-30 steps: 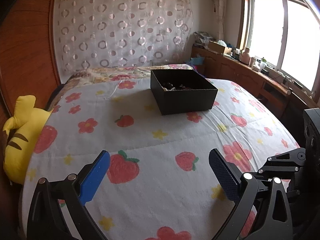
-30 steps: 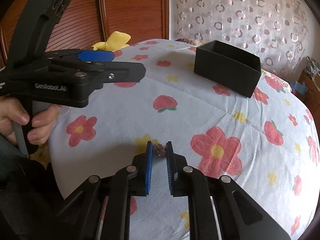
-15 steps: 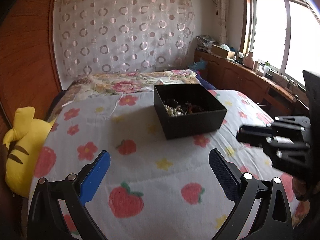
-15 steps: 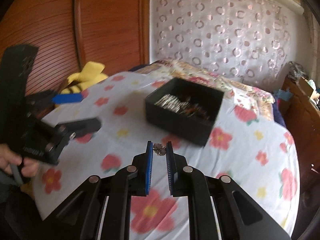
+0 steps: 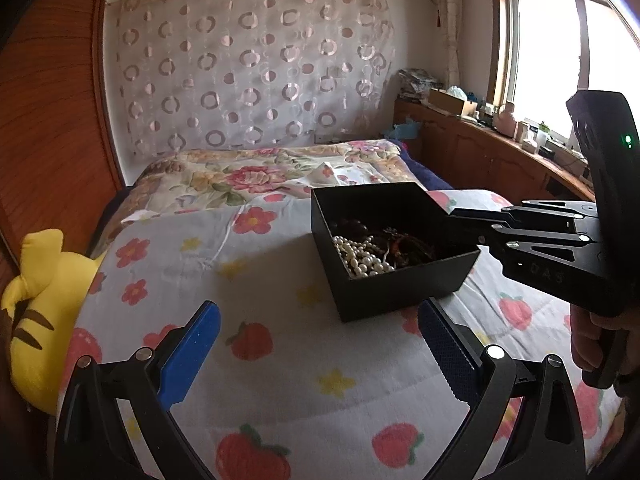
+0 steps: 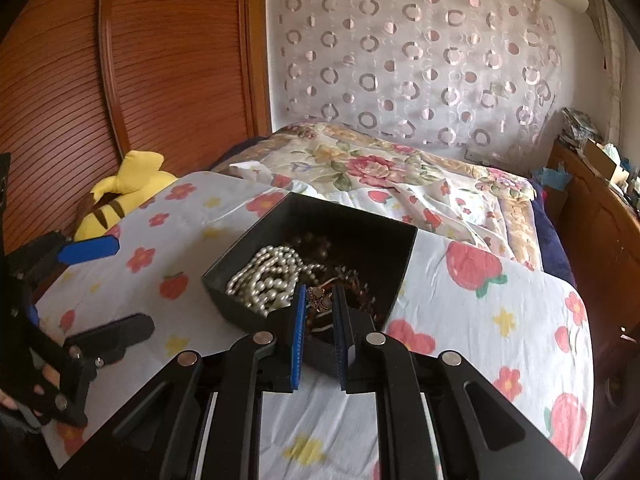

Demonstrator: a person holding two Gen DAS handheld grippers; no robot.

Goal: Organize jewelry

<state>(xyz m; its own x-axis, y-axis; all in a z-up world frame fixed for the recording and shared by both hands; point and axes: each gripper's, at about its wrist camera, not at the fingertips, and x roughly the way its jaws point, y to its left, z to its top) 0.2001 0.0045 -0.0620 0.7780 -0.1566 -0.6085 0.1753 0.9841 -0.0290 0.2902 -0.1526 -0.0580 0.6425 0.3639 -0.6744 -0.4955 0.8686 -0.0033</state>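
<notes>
A black open box (image 5: 400,288) stands on the flowered bedspread (image 5: 280,380), holding a white pearl string (image 5: 362,258) and dark tangled pieces. My right gripper (image 6: 320,292) hangs over the near corner of the box (image 6: 352,216), shut on a small metallic piece of jewelry (image 6: 320,301) pinched between its blue pads, just beside the pearls (image 6: 264,276). In the left wrist view the right gripper (image 5: 460,216) reaches in over the box's right rim. My left gripper (image 5: 318,312) is open and holds nothing, short of the box's front wall; the right wrist view shows it (image 6: 134,286) at the left.
A yellow striped plush toy (image 5: 36,320) lies at the bed's left edge against a wooden slatted wardrobe (image 6: 140,80). A folded floral quilt (image 5: 248,180) lies behind the box. A wooden counter (image 5: 500,152) with clutter runs under the window at right.
Both grippers have moved forward over the bed toward the box. The right one, still pinching the small piece, went from above the bedspread to above the box's near corner.
</notes>
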